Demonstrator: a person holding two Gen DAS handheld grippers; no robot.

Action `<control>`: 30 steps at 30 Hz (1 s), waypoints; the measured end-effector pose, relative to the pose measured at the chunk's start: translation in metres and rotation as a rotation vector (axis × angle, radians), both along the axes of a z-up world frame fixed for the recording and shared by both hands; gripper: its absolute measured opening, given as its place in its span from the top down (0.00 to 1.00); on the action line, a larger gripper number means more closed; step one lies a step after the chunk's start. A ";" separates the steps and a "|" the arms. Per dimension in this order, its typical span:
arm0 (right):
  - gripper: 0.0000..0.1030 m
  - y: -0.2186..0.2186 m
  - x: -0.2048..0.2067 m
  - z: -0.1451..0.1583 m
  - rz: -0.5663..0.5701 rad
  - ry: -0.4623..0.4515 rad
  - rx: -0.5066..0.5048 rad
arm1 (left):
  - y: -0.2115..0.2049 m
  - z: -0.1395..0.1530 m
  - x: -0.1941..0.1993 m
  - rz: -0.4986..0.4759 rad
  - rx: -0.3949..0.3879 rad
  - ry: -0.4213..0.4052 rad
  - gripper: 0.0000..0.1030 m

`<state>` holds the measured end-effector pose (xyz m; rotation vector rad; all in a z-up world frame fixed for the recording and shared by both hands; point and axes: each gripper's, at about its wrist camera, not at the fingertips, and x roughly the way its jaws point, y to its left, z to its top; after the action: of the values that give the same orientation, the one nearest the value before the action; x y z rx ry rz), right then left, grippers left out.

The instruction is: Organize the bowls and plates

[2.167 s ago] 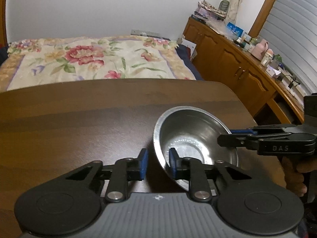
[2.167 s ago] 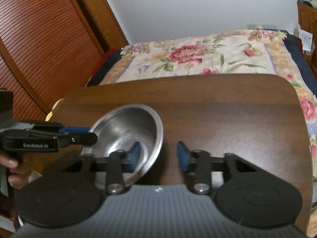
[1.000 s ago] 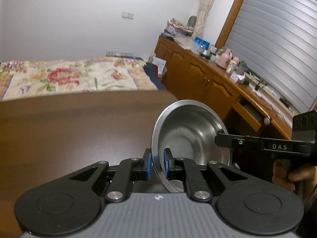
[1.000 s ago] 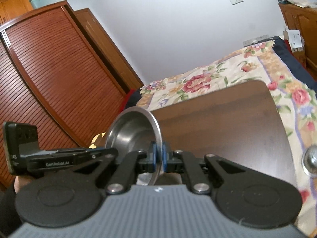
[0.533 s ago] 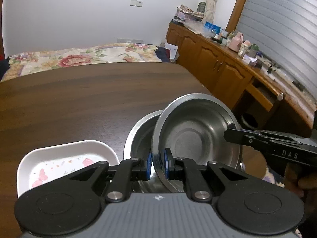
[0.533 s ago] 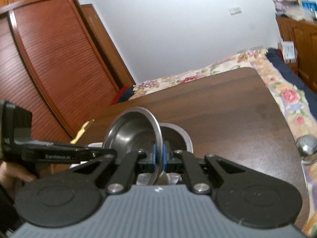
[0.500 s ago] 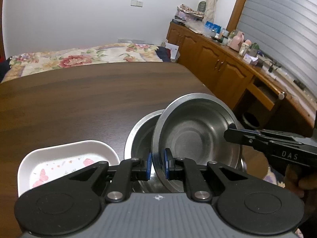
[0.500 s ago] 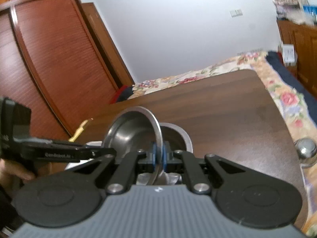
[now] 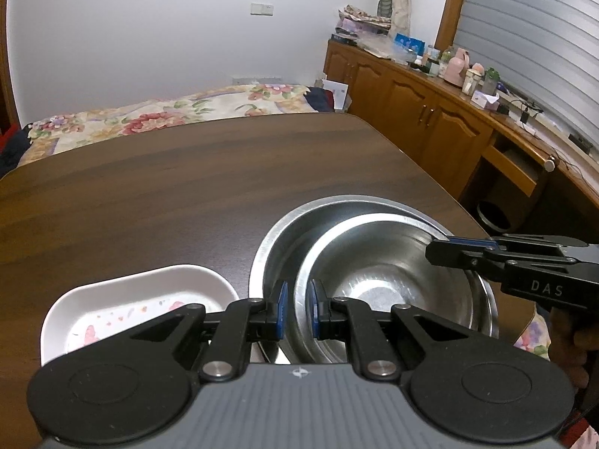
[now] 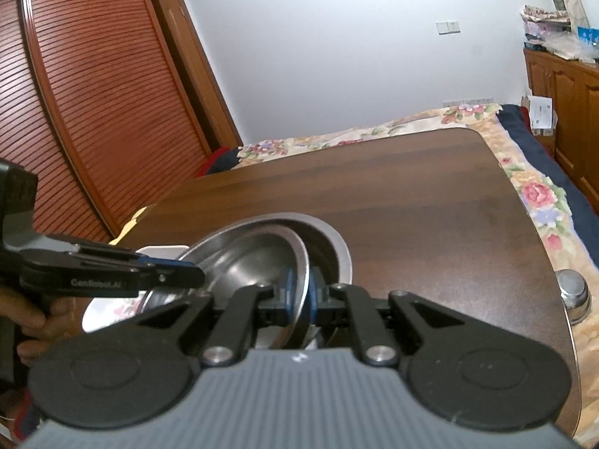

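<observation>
A small steel bowl [image 9: 378,280] sits nested inside a larger steel bowl [image 9: 295,224] on the brown table [image 9: 168,194]. My left gripper [image 9: 297,305] straddles the small bowl's near-left rim with a slight gap between the pads. My right gripper [image 10: 299,293] is shut on the small bowl's [image 10: 247,258] opposite rim; it also shows in the left wrist view [image 9: 445,249]. The large bowl's rim [image 10: 333,239] shows behind. A white floral dish [image 9: 138,299] lies left of the bowls.
A small steel cup [image 10: 572,292] stands at the table's right edge. A bed with a floral cover [image 9: 157,119] lies beyond the table. Wooden cabinets [image 9: 430,119] line the right wall, a slatted wardrobe [image 10: 93,93] the left.
The small bowl has come down from a tilted hold into the larger bowl and now sits level. My left gripper's pads have parted slightly from its rim.
</observation>
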<state>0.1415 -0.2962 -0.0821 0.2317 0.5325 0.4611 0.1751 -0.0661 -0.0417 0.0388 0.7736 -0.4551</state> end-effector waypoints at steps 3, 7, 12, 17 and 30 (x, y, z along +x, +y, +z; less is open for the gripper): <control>0.90 -0.001 0.000 0.000 -0.005 -0.004 0.002 | 0.000 0.001 0.000 0.001 -0.006 -0.005 0.88; 0.90 0.000 -0.002 0.000 -0.007 -0.009 0.000 | 0.001 0.003 -0.001 0.002 -0.012 -0.015 0.88; 0.90 0.000 -0.006 0.003 -0.010 -0.020 -0.004 | 0.002 0.005 -0.002 -0.002 -0.017 -0.026 0.88; 0.90 0.000 -0.007 0.007 -0.011 -0.038 -0.007 | 0.002 0.009 -0.005 -0.005 -0.026 -0.041 0.87; 0.90 -0.005 -0.002 0.017 -0.036 -0.076 -0.022 | -0.006 0.020 -0.008 -0.003 -0.041 -0.107 0.73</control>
<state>0.1398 -0.3013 -0.0649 0.2014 0.4586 0.4276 0.1674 -0.0719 -0.0213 0.0259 0.6592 -0.4682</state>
